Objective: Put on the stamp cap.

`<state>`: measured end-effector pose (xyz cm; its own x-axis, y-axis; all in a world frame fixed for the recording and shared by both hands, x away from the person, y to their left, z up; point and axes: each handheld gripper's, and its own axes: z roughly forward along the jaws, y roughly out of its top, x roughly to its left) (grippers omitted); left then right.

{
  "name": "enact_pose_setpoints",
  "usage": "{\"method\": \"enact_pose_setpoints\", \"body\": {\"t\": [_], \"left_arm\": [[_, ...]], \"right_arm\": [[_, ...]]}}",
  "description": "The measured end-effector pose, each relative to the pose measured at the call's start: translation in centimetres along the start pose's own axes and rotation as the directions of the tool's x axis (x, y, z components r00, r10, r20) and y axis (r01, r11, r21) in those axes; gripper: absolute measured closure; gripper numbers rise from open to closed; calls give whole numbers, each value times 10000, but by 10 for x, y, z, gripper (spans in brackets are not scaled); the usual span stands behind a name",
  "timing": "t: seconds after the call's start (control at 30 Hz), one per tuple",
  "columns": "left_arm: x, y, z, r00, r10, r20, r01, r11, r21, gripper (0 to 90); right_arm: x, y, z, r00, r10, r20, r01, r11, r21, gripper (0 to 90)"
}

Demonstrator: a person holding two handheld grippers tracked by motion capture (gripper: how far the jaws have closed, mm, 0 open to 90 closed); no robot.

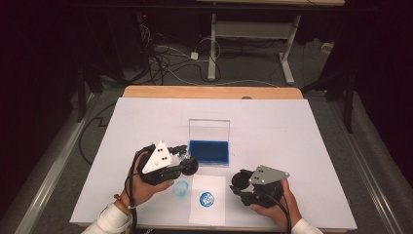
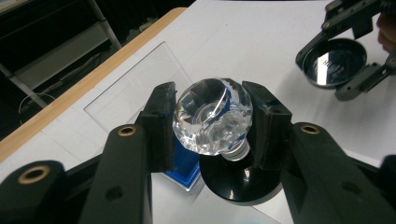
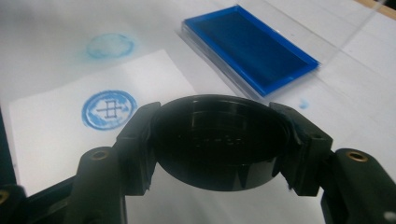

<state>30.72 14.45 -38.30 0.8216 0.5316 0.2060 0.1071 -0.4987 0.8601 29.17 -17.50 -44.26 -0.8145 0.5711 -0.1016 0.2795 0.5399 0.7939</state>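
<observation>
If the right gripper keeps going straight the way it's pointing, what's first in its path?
Probably the blue ink pad: the right gripper, shut on the black cap, points across bare white sheet toward it. Depth is unclear.

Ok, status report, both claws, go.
Left claw shut on crystal stamp. Right claw shut on black cap. Print on paper; ink pad open. Nothing between them.

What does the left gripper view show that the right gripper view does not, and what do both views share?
Left gripper view: the faceted crystal stamp handle clamped between the left gripper fingers, above its black base.

Right gripper view: the blue stamped emblem on the white paper slip, and a paler blue smudge.

Both: the black cap held by the right gripper, and the blue ink pad.
</observation>
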Motion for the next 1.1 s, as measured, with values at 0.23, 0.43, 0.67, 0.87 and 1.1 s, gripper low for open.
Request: {"method": "enact_pose_setpoints", "body": {"t": [0.23, 0.43, 0.67, 0.87, 1.1], "left_arm": [[-4, 6, 8, 9997, -44, 247, 47, 9999, -105, 558], [-10, 10, 15, 9988, 100, 485, -94, 9999, -126, 558], [-15, 15, 23, 9973, 167, 714, -151, 9996, -226, 558], [-23, 18, 30, 9960, 282, 852, -262, 9993, -249, 558], [-29, 20, 35, 9953, 354, 905, -322, 9988, -364, 558]], "right_arm": [[15, 17, 21, 9982, -318, -502, 316, 9995, -55, 385], [24, 27, 35, 9950, -431, -896, 419, 9990, -149, 385], [26, 34, 41, 9930, -304, -1139, 276, 9993, -259, 385], [25, 36, 43, 9922, -133, -1240, 94, 9995, -316, 386], [24, 41, 42, 9899, -14, -1418, -56, 9988, -489, 386]]}}
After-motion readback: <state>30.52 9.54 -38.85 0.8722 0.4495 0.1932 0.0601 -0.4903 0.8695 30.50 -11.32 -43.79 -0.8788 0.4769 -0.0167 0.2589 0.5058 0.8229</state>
